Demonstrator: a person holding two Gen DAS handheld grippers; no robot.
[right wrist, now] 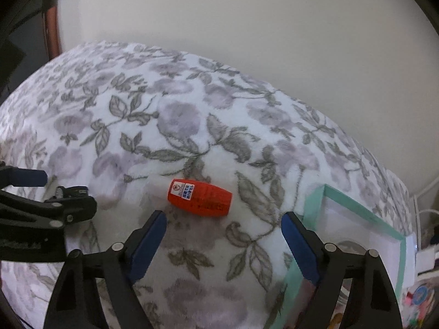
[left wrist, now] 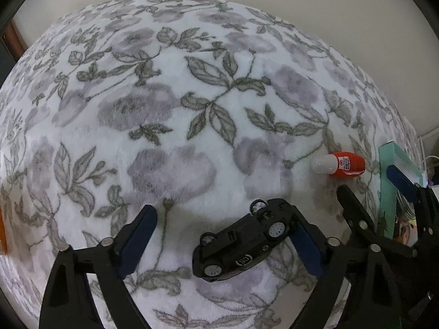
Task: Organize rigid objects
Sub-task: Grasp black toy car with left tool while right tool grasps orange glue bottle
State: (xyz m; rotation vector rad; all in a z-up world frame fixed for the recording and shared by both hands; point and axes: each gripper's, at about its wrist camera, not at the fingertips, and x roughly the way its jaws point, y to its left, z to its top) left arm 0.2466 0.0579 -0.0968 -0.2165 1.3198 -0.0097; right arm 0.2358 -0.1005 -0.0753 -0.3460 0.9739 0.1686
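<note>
A black toy car (left wrist: pixel 241 242) lies upside down on the floral blanket (left wrist: pixel 170 104), wheels up, resting against the right finger of my left gripper (left wrist: pixel 223 238), which is open. An orange bottle with a white cap (left wrist: pixel 341 164) lies on its side further right; in the right wrist view the orange bottle (right wrist: pixel 200 198) lies just ahead of my right gripper (right wrist: pixel 223 237), which is open and empty. A mint-green box (right wrist: pixel 356 219) with a white inside sits at the right, touching my right gripper's right finger.
The blanket (right wrist: pixel 164 126) covers a soft raised surface against a pale wall (right wrist: pixel 247 41). The right gripper's fingers (left wrist: pixel 400 183) show in the left wrist view beside the green box (left wrist: pixel 387 170). Cables and small items lie at the far right edge (right wrist: pixel 425 252).
</note>
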